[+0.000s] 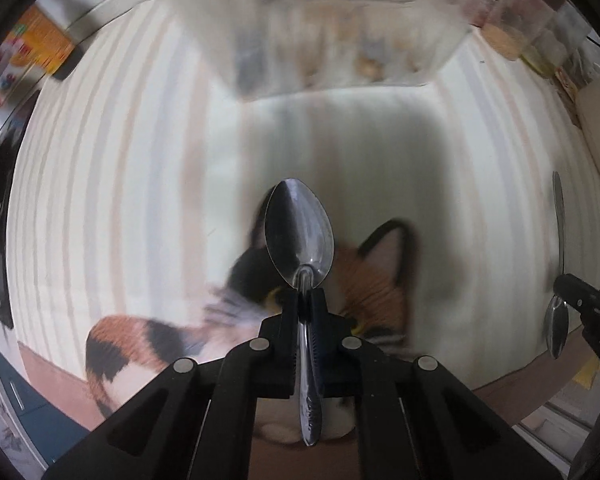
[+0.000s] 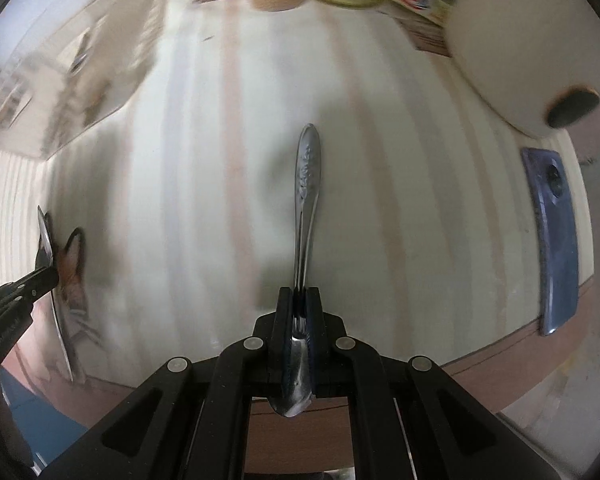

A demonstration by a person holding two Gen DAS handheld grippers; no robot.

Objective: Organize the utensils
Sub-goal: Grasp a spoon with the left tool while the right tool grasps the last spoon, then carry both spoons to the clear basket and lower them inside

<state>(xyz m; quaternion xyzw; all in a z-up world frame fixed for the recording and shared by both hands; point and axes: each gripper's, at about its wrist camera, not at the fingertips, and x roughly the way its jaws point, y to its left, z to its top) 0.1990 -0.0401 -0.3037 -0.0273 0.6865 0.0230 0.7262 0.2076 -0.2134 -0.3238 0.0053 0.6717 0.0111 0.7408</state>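
My left gripper (image 1: 305,296) is shut on the neck of a steel spoon (image 1: 299,236). Its bowl points away from me and its handle runs back between the fingers. My right gripper (image 2: 300,292) is shut on a second spoon (image 2: 306,184), whose patterned handle points away while its bowl sits near the camera. Both grippers hang over a striped tablecloth (image 1: 120,180). A clear plastic organiser box (image 1: 320,40) holding several utensils stands blurred at the far side. Each gripper also shows in the other view, the right gripper (image 1: 572,292) at the right edge and the left gripper (image 2: 44,276) at the left edge.
A calico cat shape (image 1: 372,288) lies at the table's near edge under my left gripper. Jars (image 1: 512,20) stand at the back right beside a large white round object (image 2: 500,60). A blue flat object (image 2: 556,240) lies near the right edge. An orange box (image 1: 40,40) is at the far left.
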